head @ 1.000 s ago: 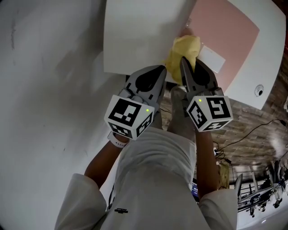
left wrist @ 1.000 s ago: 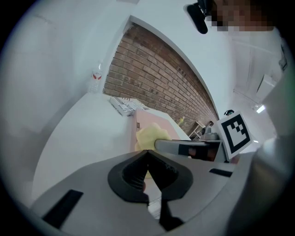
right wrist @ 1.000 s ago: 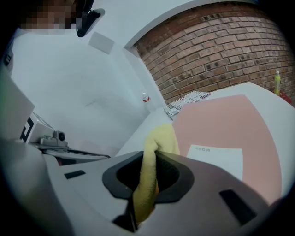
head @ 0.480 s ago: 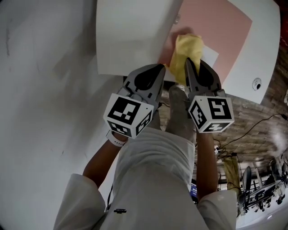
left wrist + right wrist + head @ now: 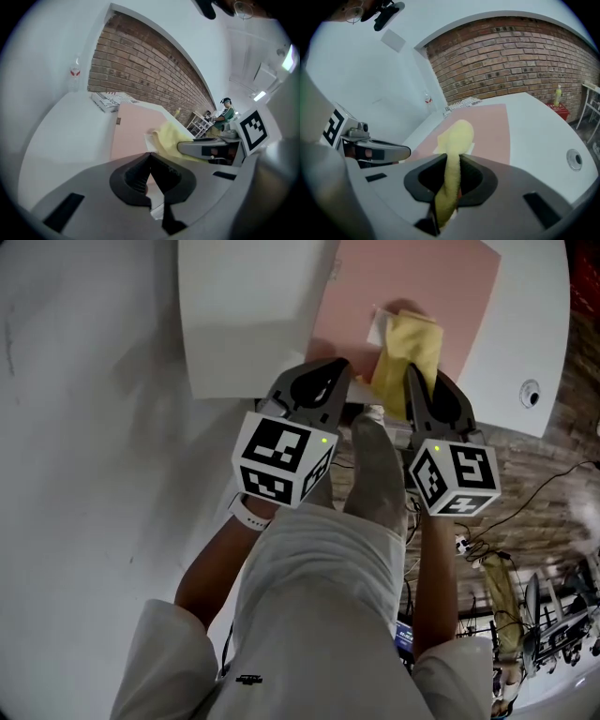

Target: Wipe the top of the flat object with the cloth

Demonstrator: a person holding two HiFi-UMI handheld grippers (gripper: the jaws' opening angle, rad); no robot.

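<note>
The flat object is a pink sheet [image 5: 417,277] lying on the white table [image 5: 525,334]. A yellow cloth [image 5: 410,343] rests on the sheet's near part, partly over a small white card [image 5: 375,329]. My right gripper [image 5: 419,376] is shut on the cloth's near end, and the cloth [image 5: 457,136] runs up out of the jaws onto the pink sheet [image 5: 490,119]. My left gripper [image 5: 330,371] hangs beside it at the table's near edge, shut with nothing in it. In the left gripper view its jaws [image 5: 150,155] meet in front of the sheet [image 5: 131,131] and the cloth [image 5: 171,138].
A large white panel [image 5: 248,306] lies left of the pink sheet. A round grommet hole [image 5: 530,393] sits in the table at the right. Printed papers [image 5: 110,99] and a clear bottle [image 5: 75,75] stand at the far end by the brick wall. Cables lie on the floor below.
The right gripper has pushed the cloth farther onto the pink sheet, away from its near left edge. The left gripper has moved along beside it, still shut.
</note>
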